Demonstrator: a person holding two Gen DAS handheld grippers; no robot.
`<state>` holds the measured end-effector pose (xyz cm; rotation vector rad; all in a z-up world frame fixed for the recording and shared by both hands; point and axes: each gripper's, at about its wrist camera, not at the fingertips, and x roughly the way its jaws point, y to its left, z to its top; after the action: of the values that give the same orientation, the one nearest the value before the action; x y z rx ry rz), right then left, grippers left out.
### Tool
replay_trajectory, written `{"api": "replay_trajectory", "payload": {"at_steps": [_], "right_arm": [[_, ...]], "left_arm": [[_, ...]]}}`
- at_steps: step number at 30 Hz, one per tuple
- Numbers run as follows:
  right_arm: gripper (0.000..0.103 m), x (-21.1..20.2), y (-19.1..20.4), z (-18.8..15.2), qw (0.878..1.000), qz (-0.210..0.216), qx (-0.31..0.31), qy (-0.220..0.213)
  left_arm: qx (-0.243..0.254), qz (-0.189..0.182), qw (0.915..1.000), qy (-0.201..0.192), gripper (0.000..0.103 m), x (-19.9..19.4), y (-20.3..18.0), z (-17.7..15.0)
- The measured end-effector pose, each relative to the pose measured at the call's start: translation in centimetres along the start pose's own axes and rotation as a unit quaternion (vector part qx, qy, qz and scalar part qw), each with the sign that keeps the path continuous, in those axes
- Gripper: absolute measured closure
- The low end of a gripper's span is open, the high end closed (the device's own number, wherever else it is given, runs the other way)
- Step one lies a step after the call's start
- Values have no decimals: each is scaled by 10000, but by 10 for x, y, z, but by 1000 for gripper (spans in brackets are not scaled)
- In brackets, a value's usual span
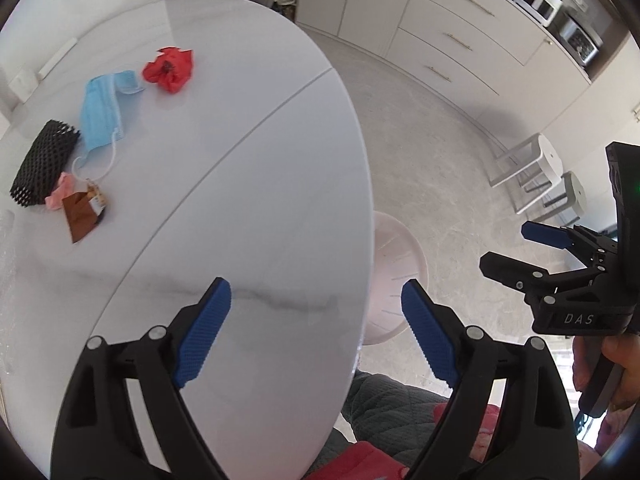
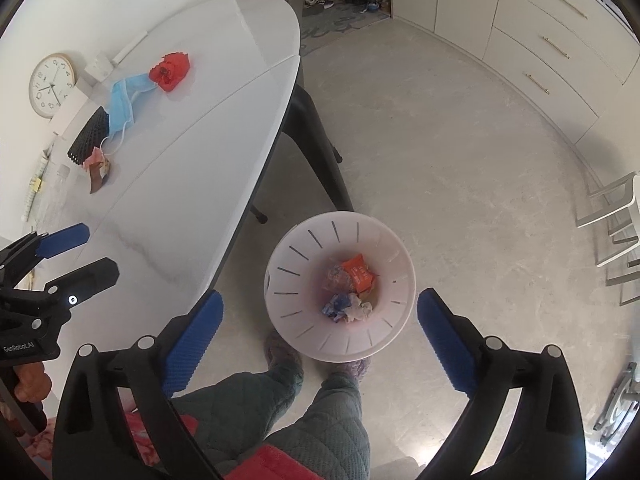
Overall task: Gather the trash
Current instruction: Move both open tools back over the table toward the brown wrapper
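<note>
Trash pile (image 1: 96,128) far-left on bench (image 1: 260,200), well beyond left claw (image 1: 316,332), nearer it than right claw (image 2: 320,340). Both spread, empty, right over bin (image 2: 340,292)

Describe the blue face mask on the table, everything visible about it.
The blue face mask is a pale blue, pleated disposable mask of soft, cloth-like material with white ear loops. It lies flat but crumpled, partly folded, on the white table, far from both tongs. Its lower edge reaches the black mesh sleeve; one loop trails toward the brown wrapper. The red crumpled scrap sits beside its upper end, contact uncertain.
</note>
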<state>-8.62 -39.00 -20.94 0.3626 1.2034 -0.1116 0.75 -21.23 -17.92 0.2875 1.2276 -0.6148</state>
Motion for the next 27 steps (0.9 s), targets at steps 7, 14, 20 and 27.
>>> {"api": "replay_trajectory", "payload": {"at_steps": [7, 14, 20, 27], "right_arm": [[6, 3, 18, 11, 9999, 51, -104, 1], [3, 9, 46, 23, 9992, 135, -372, -5], [3, 15, 68, 32, 9981, 214, -584, 20], [3, 23, 87, 39, 9968, 279, -743, 102]], "left_arm": [[-379, 191, 9989, -199, 12, -17, 33, -7], [-798, 377, 9958, -254, 12, -25, 65, -18], [-1139, 470, 9919, -297, 12, -31, 91, -27], [-1438, 513, 9876, -362, 12, -33, 119, -30]]}}
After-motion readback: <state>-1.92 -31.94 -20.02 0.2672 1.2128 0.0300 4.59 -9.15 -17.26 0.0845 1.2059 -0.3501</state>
